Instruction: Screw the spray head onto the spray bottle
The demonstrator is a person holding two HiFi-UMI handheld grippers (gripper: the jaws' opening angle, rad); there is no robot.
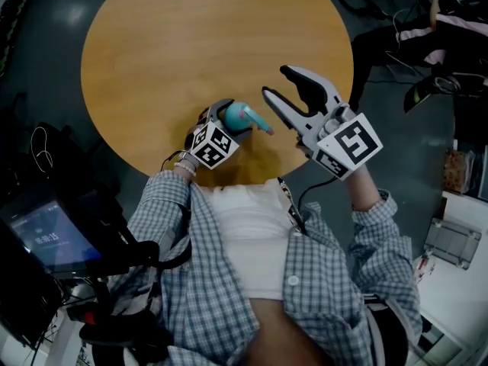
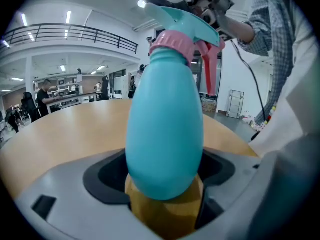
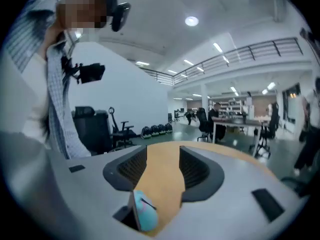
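Teal, egg-shaped spray bottle (image 2: 165, 134) stands upright toward 6 o'clock on the round table (image 1: 191, 36). Its teal, pink-collared spray head (image 2: 187, 21) sits on top.

The spray bottle (image 1: 244, 117) is at the near edge of the tabletop (image 1: 191, 44) (between the jaws of the left gripper (image 1: 226, 120)), with the right gripper (image 1: 276, 82) to its right.

At the table's (image 1: 191, 44) near edge the left gripper (image 1: 227, 122) held the teal spray bottle (image 1: 239, 113), spray head (image 1: 259, 123) on top, while the right gripper (image 1: 277, 82) hovered beside it, jaws apart and empty.
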